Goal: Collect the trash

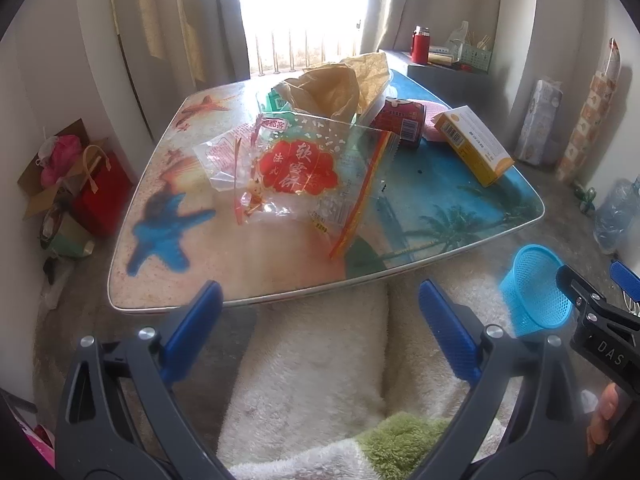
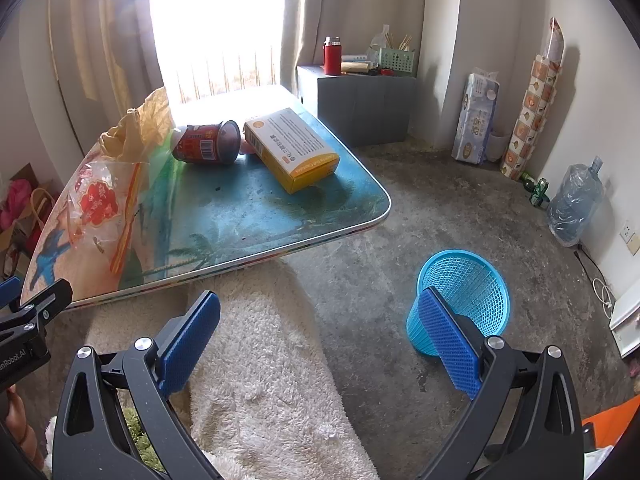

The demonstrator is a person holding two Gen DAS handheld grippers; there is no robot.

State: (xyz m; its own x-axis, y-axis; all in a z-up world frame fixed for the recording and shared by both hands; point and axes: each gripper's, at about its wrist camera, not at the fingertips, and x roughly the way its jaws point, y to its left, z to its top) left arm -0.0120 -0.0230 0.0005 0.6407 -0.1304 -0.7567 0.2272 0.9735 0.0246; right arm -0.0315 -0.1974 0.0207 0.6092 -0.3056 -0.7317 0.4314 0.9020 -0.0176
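Two grippers wide, empty: left gripper (image 1: 320, 336), right gripper (image 2: 324, 340) | clear wrapper (image 1: 304, 172) red Chinese label | yellow box (image 2: 292, 148) barcode, 2 o'clock | red can (image 2: 208, 144) barcode | blue basket (image 2: 464, 296)

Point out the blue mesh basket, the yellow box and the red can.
blue mesh basket (image 2: 468, 292): right wrist view, inside of its mesh wall.
yellow box (image 2: 290, 142): right wrist view, white printed top face.
red can (image 2: 202, 146): right wrist view, labelled side.

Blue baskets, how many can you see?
1. The blue basket stands on the floor, to the right of the table, apart from it. Others may be hidden outside these views.
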